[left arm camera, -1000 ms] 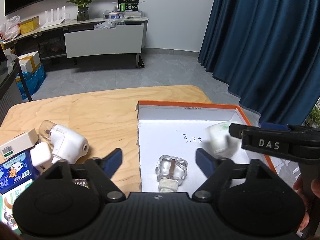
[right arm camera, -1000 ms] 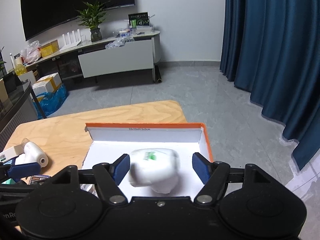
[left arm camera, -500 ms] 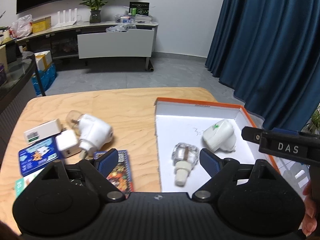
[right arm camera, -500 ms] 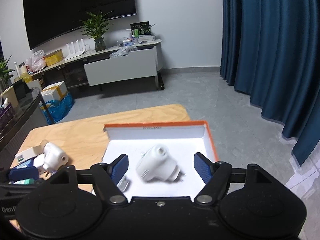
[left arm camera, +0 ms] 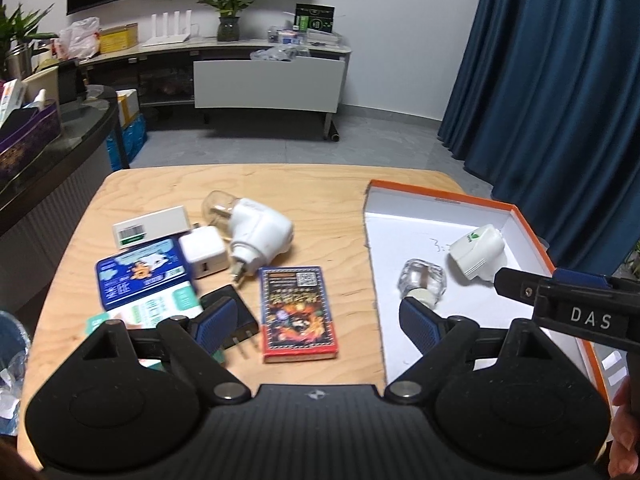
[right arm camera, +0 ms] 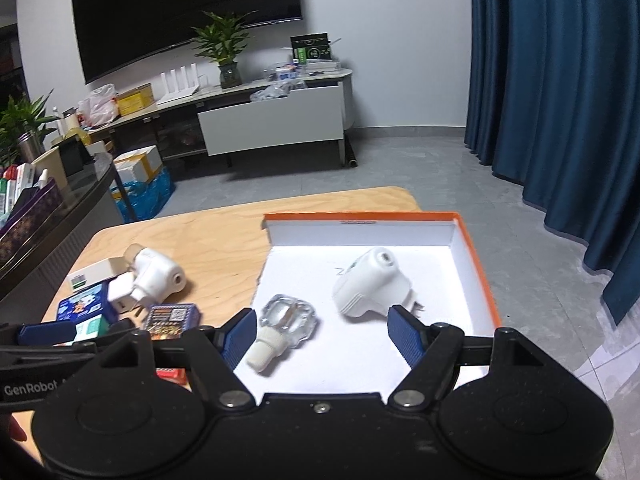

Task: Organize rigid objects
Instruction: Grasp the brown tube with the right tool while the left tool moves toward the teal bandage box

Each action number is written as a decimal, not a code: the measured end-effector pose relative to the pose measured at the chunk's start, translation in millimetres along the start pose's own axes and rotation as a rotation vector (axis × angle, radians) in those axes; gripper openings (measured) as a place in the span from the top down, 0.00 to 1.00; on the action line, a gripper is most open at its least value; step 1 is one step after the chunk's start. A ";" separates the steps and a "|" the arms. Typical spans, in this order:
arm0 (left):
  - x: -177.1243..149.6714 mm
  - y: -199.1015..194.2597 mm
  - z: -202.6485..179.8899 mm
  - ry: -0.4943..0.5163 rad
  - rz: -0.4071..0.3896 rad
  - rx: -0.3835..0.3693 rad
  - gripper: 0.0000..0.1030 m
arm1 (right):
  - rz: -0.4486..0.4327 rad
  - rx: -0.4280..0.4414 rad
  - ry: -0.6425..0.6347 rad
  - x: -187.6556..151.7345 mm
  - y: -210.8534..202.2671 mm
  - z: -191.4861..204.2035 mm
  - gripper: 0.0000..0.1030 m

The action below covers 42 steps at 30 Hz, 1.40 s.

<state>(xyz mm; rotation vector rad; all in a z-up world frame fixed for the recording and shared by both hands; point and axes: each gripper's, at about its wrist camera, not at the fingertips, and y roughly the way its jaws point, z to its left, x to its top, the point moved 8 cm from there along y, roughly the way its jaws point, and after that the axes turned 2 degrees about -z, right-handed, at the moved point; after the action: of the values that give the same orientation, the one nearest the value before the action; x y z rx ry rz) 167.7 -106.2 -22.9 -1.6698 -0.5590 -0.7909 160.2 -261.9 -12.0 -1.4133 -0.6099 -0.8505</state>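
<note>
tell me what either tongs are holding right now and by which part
Nothing: left tongs and right tongs are both open and empty.

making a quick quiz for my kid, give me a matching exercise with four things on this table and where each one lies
Things:
1. clear glass bottle
2. card deck
3. white USB charger
4. black plug adapter

Places:
A. beside the blue tin, out of the box
B. inside the orange-rimmed box
C. just ahead of the left gripper, prongs toward the camera
D. on the wood between the clutter and the box

Pairs: 1-B, 2-D, 3-A, 4-C
</note>
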 end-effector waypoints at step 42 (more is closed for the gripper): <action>-29.5 -10.0 146.2 -0.190 0.040 0.149 0.09 | 0.217 0.468 -0.508 -123.8 12.2 205.4 0.55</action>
<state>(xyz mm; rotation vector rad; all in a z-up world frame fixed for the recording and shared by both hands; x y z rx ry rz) 171.4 39.3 -56.8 -1.6220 -0.6970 -0.5512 123.0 -41.5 -99.8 -1.2283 -0.9484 -0.1458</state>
